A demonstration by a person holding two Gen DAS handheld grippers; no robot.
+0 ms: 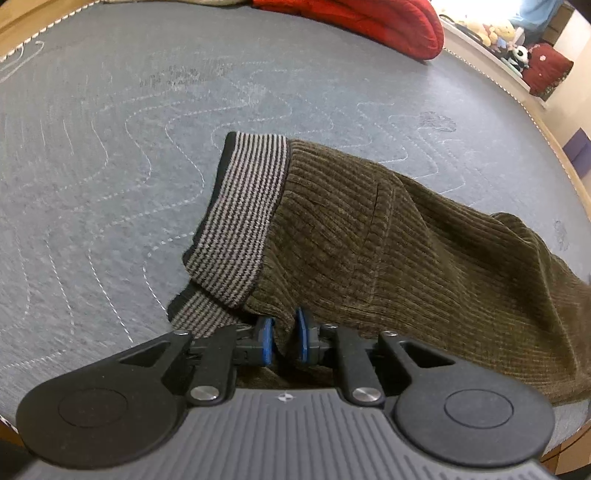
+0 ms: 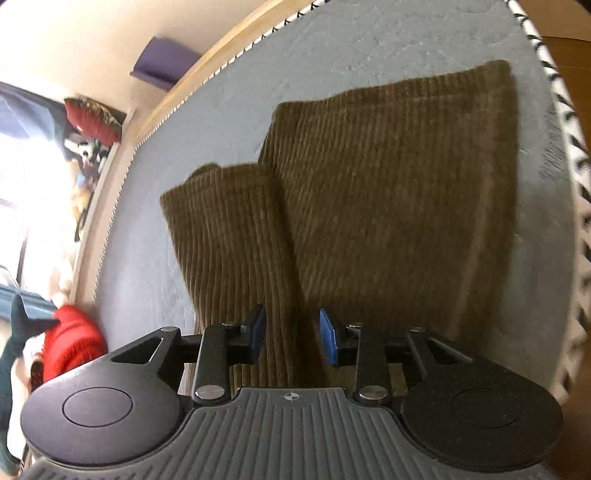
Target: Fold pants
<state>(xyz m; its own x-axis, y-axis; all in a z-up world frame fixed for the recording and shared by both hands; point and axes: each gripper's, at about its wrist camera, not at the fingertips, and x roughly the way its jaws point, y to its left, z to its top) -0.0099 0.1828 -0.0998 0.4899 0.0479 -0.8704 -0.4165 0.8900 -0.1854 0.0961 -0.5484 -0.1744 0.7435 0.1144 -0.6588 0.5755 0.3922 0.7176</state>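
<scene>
Olive-brown corduroy pants (image 1: 369,236) lie on a grey quilted mat (image 1: 110,166). Their striped grey-black waistband (image 1: 240,206) points to the far left in the left wrist view. My left gripper (image 1: 284,339) is shut on the near edge of the pants just below the waistband. In the right wrist view the two pant legs (image 2: 369,206) stretch away from me, the left leg (image 2: 229,229) shorter and partly separate. My right gripper (image 2: 293,336) is open, its blue pads on either side of the leg fabric without pinching it.
A red garment (image 1: 369,22) lies at the mat's far edge; it also shows in the right wrist view (image 2: 72,339). Stuffed toys (image 1: 495,33) sit on a shelf beyond. The mat's stitched border (image 2: 565,147) and a wooden frame (image 2: 184,88) run close to the legs.
</scene>
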